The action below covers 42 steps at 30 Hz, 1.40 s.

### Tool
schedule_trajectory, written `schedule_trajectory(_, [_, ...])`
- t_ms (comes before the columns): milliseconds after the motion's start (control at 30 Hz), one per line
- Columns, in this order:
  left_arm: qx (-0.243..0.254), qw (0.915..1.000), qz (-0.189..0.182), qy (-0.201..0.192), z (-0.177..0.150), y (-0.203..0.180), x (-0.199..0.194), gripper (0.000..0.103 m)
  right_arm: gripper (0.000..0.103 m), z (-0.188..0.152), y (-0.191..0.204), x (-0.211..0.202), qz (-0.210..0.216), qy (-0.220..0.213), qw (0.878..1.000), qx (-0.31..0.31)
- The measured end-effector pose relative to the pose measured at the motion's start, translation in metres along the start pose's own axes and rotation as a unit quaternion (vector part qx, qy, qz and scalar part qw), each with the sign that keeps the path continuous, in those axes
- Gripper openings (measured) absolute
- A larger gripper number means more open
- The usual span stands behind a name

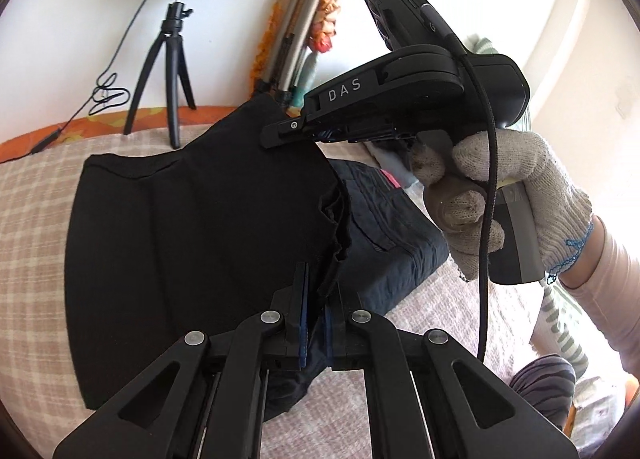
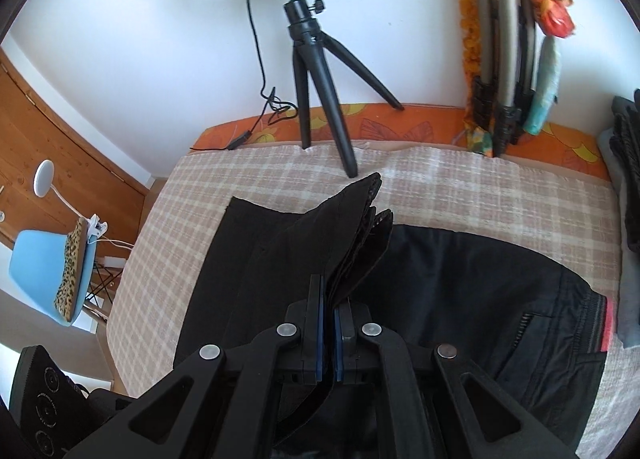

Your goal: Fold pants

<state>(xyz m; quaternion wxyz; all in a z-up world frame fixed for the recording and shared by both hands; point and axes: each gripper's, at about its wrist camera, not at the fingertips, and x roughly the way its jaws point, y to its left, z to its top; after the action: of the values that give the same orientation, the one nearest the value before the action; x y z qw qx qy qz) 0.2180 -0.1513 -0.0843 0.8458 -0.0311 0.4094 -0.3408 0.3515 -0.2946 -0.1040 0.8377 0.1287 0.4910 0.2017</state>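
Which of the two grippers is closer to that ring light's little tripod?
Right, I judge. The right gripper pinches the black pants' hem edge just short of the tripod. The left gripper grips the same pants at the nearer edge, farther from it.

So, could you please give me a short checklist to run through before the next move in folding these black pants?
1. Left gripper pinching the black fabric pants: ok, cloth sits between its blue pads.
2. Right gripper pinching the stacked hem layers: ok, several edges fan out above its closed fingers.
3. All layers caught in each grip: cannot tell.
4. Waist end lying flat on the beige checked bedspread: ok.
5. Landing area free: not ok, the black tripod of the ring light stands just beyond the lifted hem.
6. Right gripper's black cable clear of the cloth: ok.
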Motion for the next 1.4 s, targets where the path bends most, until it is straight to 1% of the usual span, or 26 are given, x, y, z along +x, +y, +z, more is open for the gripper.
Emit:
schedule_trajectory(200, [0.032, 0.9987, -0.020, 0.033, -0.006, -0.047, 0.034, 0.004, 0.001, -0.020, -0.052, -0.019, -0.022, -0.005, 0.999, 0.028])
schedule_trajectory(333, [0.054, 0.9972, -0.024, 0.045, -0.005, -0.072, 0.052, 0.004, 0.001, -0.030, -0.080, -0.025, -0.031, -0.008, 0.998, 0.046])
schedule_trajectory(433, [0.070, 0.9951, -0.034, 0.061, -0.005, -0.085, 0.061, 0.004, 0.001, -0.034, -0.096, -0.028, -0.041, -0.011, 0.998, 0.050])
schedule_trajectory(533, [0.076, 0.9936, -0.041, 0.072, -0.005, -0.087, 0.058, 0.006, 0.001, -0.038, -0.111, -0.029, -0.044, -0.011, 0.997, 0.056])
schedule_trajectory(567, [0.075, 0.9935, -0.043, 0.074, -0.005, -0.086, 0.054, 0.010, 0.001, -0.039, -0.116, -0.029, -0.046, -0.010, 0.997, 0.058])
schedule_trajectory(600, [0.074, 0.9938, -0.038, 0.073, -0.005, -0.084, 0.049, 0.016, 0.001, -0.040, -0.121, -0.029, -0.047, -0.010, 0.997, 0.060])
schedule_trajectory(633, [0.072, 0.9941, -0.035, 0.074, -0.005, -0.082, 0.043, 0.020, 0.001, -0.041, -0.125, -0.029, -0.048, -0.010, 0.997, 0.062])
schedule_trajectory(700, [0.064, 0.9954, -0.031, 0.065, -0.006, -0.071, 0.025, 0.029, 0.001, -0.043, -0.132, -0.029, -0.051, -0.010, 0.997, 0.061])
schedule_trajectory(767, [0.053, 0.9973, -0.008, 0.051, -0.007, -0.054, 0.007, 0.030, 0.001, -0.043, -0.136, -0.030, -0.054, -0.011, 0.997, 0.057])
schedule_trajectory(867, [0.043, 0.9971, 0.052, 0.034, -0.007, -0.019, -0.010, 0.030, 0.001, -0.043, -0.139, -0.031, -0.061, -0.010, 0.997, 0.049])
schedule_trajectory(933, [0.020, 0.9954, 0.089, 0.029, -0.009, 0.007, -0.017, 0.030, 0.001, -0.043, -0.139, -0.033, -0.068, -0.010, 0.997, 0.039])
schedule_trajectory(1000, [-0.015, 0.9947, 0.099, 0.024, -0.011, 0.032, -0.021, 0.030, 0.001, -0.043, -0.141, -0.035, -0.071, -0.011, 0.997, 0.038])
schedule_trajectory(1067, [-0.025, 0.9925, 0.118, 0.019, -0.014, 0.047, -0.021, 0.030, 0.001, -0.045, -0.143, -0.038, -0.074, -0.013, 0.996, 0.039])
schedule_trajectory(1133, [-0.033, 0.9922, 0.120, 0.016, -0.018, 0.058, -0.016, 0.030, 0.001, -0.050, -0.148, -0.041, -0.077, -0.016, 0.996, 0.043])
schedule_trajectory(1200, [-0.033, 0.9930, 0.112, 0.015, -0.022, 0.060, -0.011, 0.030, 0.001, -0.054, -0.156, -0.044, -0.082, -0.020, 0.995, 0.053])
schedule_trajectory(1333, [0.002, 0.9937, 0.109, 0.024, -0.031, 0.048, 0.005, 0.030, 0.001, -0.058, -0.171, -0.048, -0.095, -0.026, 0.993, 0.071])
schedule_trajectory(1400, [0.014, 0.9937, 0.107, 0.030, -0.035, 0.044, 0.012, 0.030, 0.001, -0.057, -0.171, -0.046, -0.096, -0.020, 0.993, 0.066])
